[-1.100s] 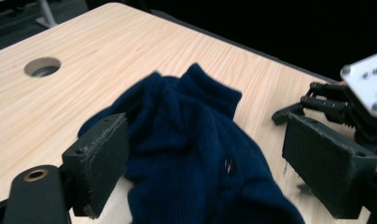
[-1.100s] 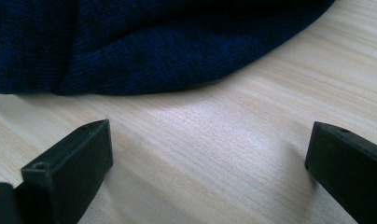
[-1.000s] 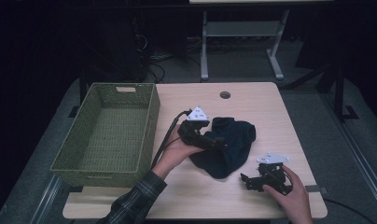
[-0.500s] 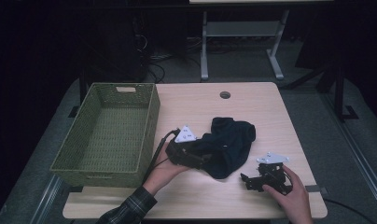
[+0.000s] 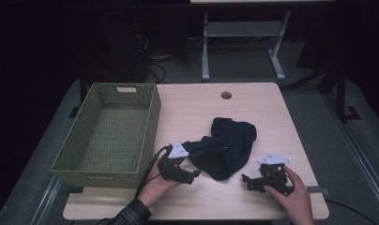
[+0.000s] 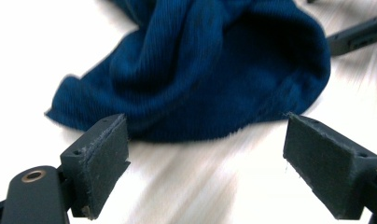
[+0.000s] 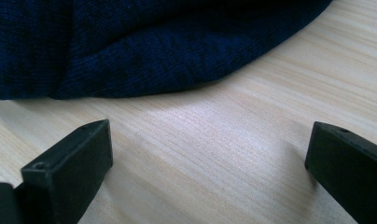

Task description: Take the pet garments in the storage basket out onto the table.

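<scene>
Step in hand, my read: both tools staged for a pickup of the dark blue garment (image 5: 226, 147), nothing gripped yet. It lies crumpled mid-table, flat on the wood, touching neither tool.

Left tool (image 5: 190, 176): jaws wide, empty, low over the table just beside the garment's near-left edge; in the left gripper view the cloth's hem (image 6: 210, 133) sits just ahead, between the jaw lines. That view is motion-blurred, so can't say exactly how close the pads (image 6: 102, 161) are to the fabric, prob not touching.

Right tool (image 5: 247, 182): jaws wide, empty, near the garment's near-right side. In the right gripper view there's bare wood between the jaws, cloth edge (image 7: 144, 91) further ahead.

Next move, judging by this: push one tool fwd so the hem goes between the pads, close on a fold, lift. Needs a low approach, pads nearly scraping the table, else it only pinches the top layer.

Room: green wicker basket (image 5: 150, 126) stands left of the garment, empty, its right wall close to the left hand (image 5: 155, 185); watch the cable there. Table's near edge is right behind both hands, little backing room. Far half of table (image 5: 267, 108) open apart from the grommet hole (image 5: 226, 95).
</scene>
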